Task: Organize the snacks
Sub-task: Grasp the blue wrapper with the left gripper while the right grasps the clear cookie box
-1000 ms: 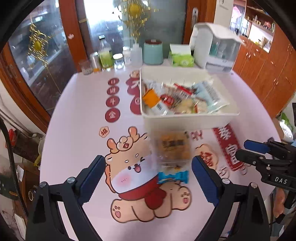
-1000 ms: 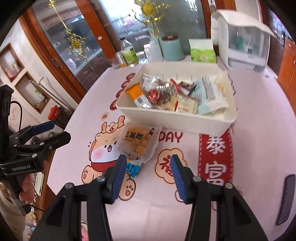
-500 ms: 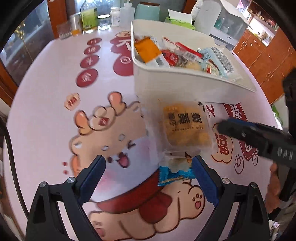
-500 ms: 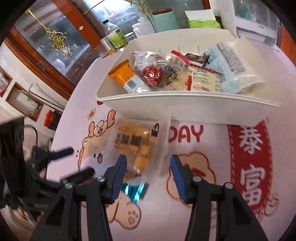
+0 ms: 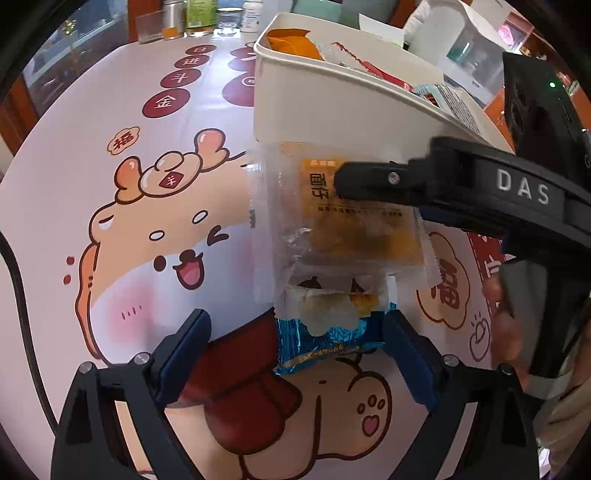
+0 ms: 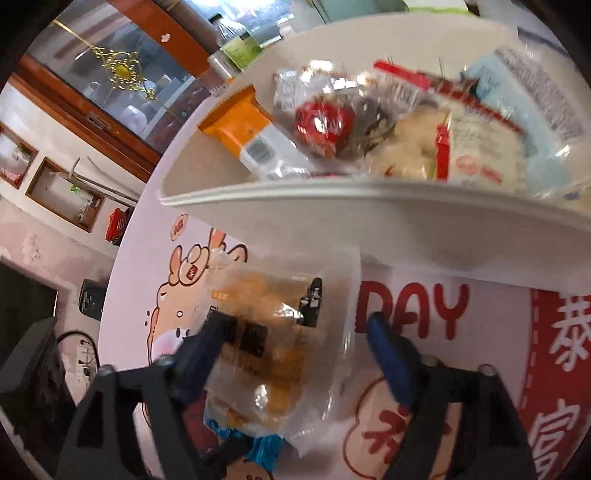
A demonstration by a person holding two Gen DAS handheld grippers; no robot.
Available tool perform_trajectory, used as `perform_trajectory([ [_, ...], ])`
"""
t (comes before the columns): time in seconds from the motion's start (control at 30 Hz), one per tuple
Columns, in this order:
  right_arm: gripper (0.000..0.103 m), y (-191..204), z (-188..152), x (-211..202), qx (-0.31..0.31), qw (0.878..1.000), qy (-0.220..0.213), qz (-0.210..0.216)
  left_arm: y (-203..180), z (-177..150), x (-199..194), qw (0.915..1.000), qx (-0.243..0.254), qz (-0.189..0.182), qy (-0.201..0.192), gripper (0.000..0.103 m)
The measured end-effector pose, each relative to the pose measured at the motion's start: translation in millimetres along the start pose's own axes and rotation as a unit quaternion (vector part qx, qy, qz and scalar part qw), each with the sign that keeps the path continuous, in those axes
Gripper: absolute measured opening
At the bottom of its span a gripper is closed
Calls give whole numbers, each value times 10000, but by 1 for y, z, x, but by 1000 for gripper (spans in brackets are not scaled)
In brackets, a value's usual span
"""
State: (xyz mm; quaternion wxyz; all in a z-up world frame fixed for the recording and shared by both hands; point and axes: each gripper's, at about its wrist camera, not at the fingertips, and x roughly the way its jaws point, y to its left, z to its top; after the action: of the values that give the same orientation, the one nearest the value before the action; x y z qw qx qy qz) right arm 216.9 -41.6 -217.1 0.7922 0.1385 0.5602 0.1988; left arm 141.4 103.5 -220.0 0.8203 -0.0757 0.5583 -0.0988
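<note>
A clear packet of orange-brown snacks (image 5: 354,225) lies on the table against the front wall of the white bin (image 5: 332,107). A small blue-and-white packet (image 5: 328,328) lies just in front of it, partly under it. My left gripper (image 5: 295,350) is open, its fingers either side of the blue packet. My right gripper (image 6: 295,343) is open and straddles the clear packet (image 6: 273,354); one finger (image 5: 373,181) crosses over it in the left wrist view. The bin (image 6: 332,206) holds several snack packets.
The table carries a pink cartoon cloth (image 5: 147,240) with red lettering (image 6: 413,314). Bottles and jars (image 5: 195,18) stand at the far edge behind the bin. A wooden glass-door cabinet (image 6: 122,74) stands at the left.
Both grippers have moved down and forward close to the two packets. The right gripper now straddles the clear packet; the left now frames the blue one. Neither has closed.
</note>
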Motion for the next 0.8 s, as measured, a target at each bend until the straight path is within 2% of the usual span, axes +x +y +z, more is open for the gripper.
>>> perform_trajectory([
  [0.13,85,10,0,4,-365,9993,-38,-83,-2,-5,-1,9998,-158,25,-84,94],
  [0.17,77,13,0,4,-443,9990,-15,-97,-3,-7,-1,9998,-194,34,-84,94],
  [0.23,62,13,0,2,-441,9988,78,189,-6,-9,0,9996,-247,77,-119,94],
  [0.33,57,16,-2,-5,-516,9986,54,62,-10,-12,0,9993,-330,68,-129,94],
  [0.67,56,-33,-27,-52,-78,9989,-199,-414,-35,-20,1,9991,-382,172,-101,94],
  [0.8,56,-45,-39,-65,11,9982,-282,-523,-49,-23,5,9986,-155,492,-139,95],
])
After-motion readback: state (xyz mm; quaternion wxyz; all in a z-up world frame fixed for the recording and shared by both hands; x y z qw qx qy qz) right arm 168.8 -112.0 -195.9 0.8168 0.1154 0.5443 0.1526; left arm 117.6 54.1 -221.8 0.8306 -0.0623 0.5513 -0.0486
